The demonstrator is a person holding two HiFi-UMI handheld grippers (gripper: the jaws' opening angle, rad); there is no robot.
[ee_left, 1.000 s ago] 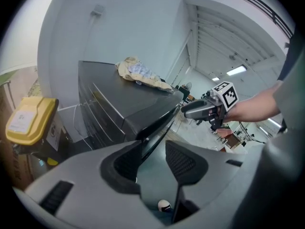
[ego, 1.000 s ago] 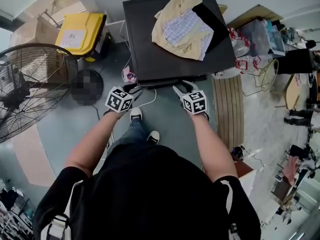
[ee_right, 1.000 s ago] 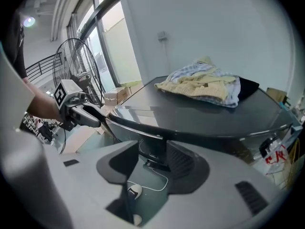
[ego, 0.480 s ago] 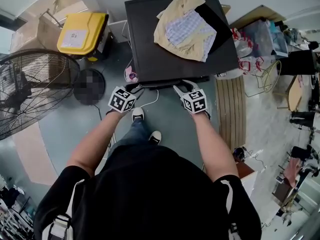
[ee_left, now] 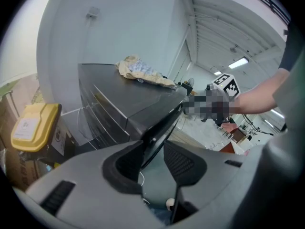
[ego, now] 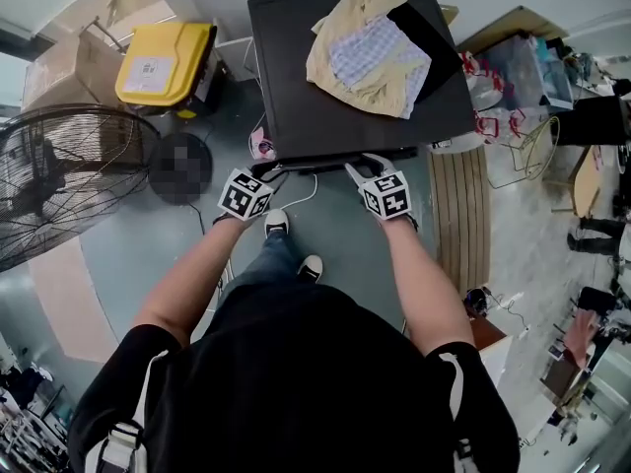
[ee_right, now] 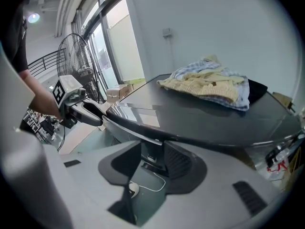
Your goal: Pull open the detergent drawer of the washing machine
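The detergent drawer is sitting somewhere in the front strip (ego: 330, 165) along the top edge of the washing machine (ego: 325, 116); no view is separating it out. The left gripper (ego: 264, 172) is straddling that strip, jaws apart and not visibly clamping. The right gripper (ego: 361, 166), whose jaws have just been closing, is flanking the same edge with a gap remaining. Clothes (ego: 370, 52) are lying on top.

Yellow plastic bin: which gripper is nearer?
Left. The left gripper is at the black washing machine's front corner nearest the yellow bin; the right gripper, jaws just closing around that front edge, is farther along.
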